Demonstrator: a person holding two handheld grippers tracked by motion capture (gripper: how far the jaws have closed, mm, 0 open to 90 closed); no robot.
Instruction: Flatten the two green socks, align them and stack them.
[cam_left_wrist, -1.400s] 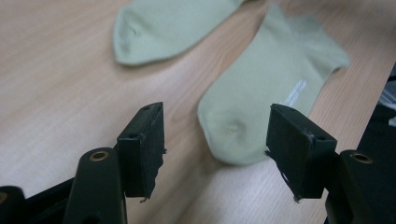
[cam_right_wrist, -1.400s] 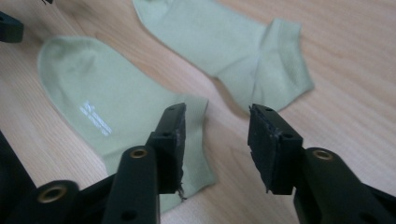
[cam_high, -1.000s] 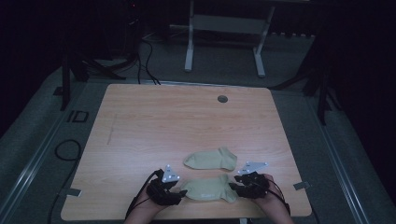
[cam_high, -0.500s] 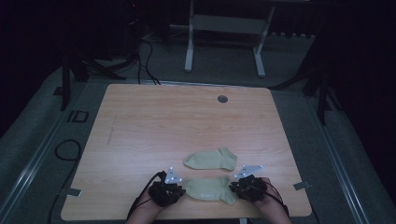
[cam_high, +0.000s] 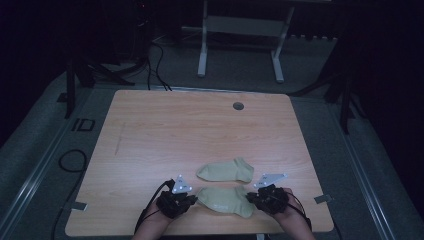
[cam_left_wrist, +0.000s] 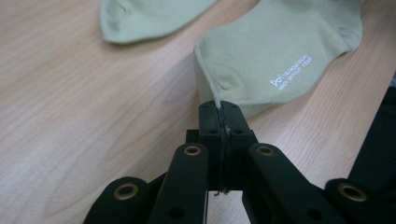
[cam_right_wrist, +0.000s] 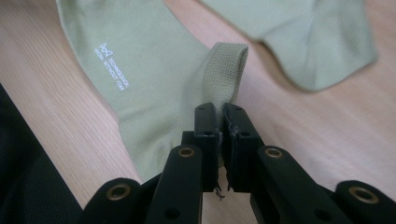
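Near sock (cam_high: 225, 200) lies flat at the worktop's (cam_high: 165, 130) front edge, just in front of the far sock (cam_high: 226, 170), long axis running left to right. My left tongs (cam_high: 192, 199) are clamped on its left end, their jaws having just been closing on the fabric edge (cam_left_wrist: 211, 91); my right tongs (cam_high: 251, 196) likewise closed on the right-end cuff (cam_right_wrist: 227, 70). Both ends sit equally near. My forearms are cut off by the frame's bottom.

Black left gripper (cam_left_wrist: 219, 108), brass-ringed screw holes, grey three-cornered plate (cam_high: 181, 185), trailing cable
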